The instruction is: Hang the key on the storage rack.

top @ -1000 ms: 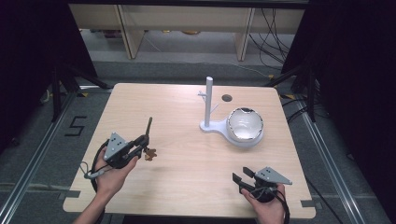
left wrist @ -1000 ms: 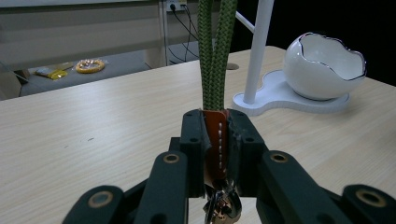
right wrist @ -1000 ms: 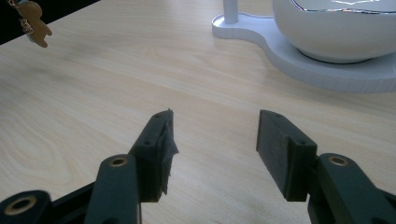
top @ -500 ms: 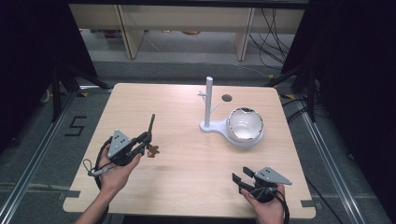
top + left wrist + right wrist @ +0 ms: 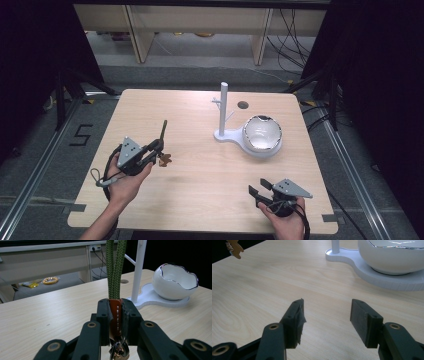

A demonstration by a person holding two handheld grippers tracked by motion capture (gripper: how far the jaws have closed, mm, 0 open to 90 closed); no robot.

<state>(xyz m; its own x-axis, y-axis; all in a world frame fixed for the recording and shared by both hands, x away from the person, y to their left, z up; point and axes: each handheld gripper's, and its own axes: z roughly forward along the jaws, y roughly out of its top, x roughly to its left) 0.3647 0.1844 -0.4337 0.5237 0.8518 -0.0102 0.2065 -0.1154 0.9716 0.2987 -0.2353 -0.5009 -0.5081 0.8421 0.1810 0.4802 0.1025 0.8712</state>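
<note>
Left black two-jaw tongs point(image 5: 159, 148) clamped shut, raised in left hand point(image 5: 125, 182); right black tongs point(image 5: 256, 193) spread apart, held low.

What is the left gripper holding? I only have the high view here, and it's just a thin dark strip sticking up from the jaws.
Observer: The left gripper is shut on a keychain strap: a green braided cord doubled into a loop, joined to an orange leather tab with white stitching.
Operator: Is anything hanging below the jaws?
Observer: Yes, metal ring hardware dangles just under the tab, in the left gripper view.
Operator: And the right gripper, is it holding anything?
Observer: No. The right gripper is open, with bare table between its jaws; the pad on one jaw looks frayed at the edge.
Operator: Is the white bowl empty?
Observer: The part of the bowl visible inside looks empty; its rim is jagged like a cracked eggshell.
</note>
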